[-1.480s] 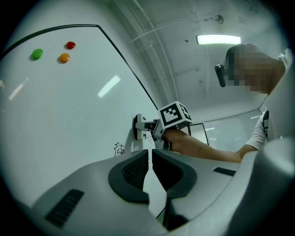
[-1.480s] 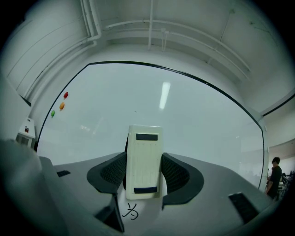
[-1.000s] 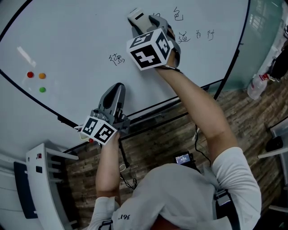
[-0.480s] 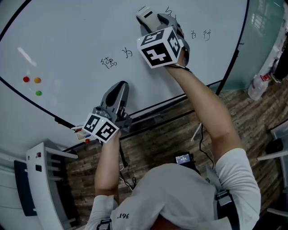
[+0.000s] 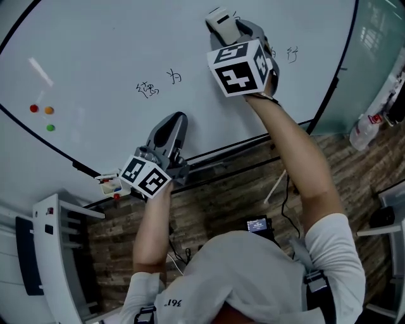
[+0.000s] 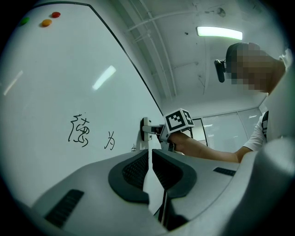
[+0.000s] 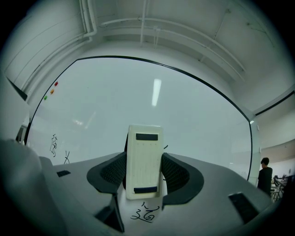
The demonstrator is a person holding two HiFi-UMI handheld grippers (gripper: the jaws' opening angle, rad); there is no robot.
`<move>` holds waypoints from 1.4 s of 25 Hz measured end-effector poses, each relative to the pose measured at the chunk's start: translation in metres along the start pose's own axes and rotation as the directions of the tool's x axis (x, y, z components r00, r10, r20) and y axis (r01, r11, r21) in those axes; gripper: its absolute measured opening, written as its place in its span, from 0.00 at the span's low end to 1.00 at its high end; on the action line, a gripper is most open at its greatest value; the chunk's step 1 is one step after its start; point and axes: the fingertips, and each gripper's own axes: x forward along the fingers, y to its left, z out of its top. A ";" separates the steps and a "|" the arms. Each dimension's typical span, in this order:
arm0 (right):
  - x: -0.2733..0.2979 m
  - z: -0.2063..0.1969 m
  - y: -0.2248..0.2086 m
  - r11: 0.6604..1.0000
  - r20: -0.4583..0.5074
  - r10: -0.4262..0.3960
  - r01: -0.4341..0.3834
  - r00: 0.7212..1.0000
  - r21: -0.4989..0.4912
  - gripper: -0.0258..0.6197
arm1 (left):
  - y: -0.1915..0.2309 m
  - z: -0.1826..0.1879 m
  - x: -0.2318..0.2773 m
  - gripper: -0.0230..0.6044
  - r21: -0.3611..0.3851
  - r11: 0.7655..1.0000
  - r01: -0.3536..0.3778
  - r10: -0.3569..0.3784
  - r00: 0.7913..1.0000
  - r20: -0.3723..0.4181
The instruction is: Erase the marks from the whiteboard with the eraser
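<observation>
The whiteboard point(image 5: 95, 44) fills the upper part of the head view. My right gripper point(image 5: 226, 24) is up against it, shut on the cream eraser point(image 5: 218, 16), which lies flat on the board. In the right gripper view the eraser point(image 7: 144, 152) stands upright between the jaws, with a black handwritten mark point(image 7: 145, 213) just below it. Two more marks point(image 5: 158, 82) sit to the left of the eraser, and one mark point(image 5: 292, 54) lies to its right. My left gripper point(image 5: 172, 126) hangs lower, near the board's bottom edge, shut on nothing.
Red, orange and green magnets point(image 5: 41, 114) dot the board's left side. A ledge with small items point(image 5: 111, 185) runs under the board. A white rack point(image 5: 57, 253) stands lower left, and a bottle point(image 5: 364, 130) at the right. A person point(image 7: 264, 175) stands far right.
My right gripper has slid the eraser to the right along the row of writing, uncovering a mark to its left. The left gripper has stayed near the bottom edge.
</observation>
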 end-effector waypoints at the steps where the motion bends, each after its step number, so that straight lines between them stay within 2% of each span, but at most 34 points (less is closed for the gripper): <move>1: 0.000 -0.003 -0.005 1.000 -0.002 -0.003 0.003 1.000 0.000 0.43 | -0.001 -0.002 0.002 0.09 -0.002 1.000 0.000 0.000 1.000 0.000; 18: 0.002 -0.030 -0.056 0.998 -0.031 -0.045 0.046 0.999 0.046 0.43 | 0.002 -0.011 0.012 0.09 -0.011 1.000 -0.010 0.010 1.000 -0.007; 24: 0.001 -0.034 -0.064 0.998 -0.045 -0.055 0.056 0.997 0.023 0.43 | 0.006 -0.007 0.001 0.09 -0.007 1.000 -0.019 0.019 1.000 -0.013; 35: -0.003 -0.054 -0.103 0.983 -0.107 -0.181 0.180 0.978 -0.018 0.43 | 0.018 0.001 -0.025 0.09 -0.011 0.999 -0.042 0.042 0.999 -0.021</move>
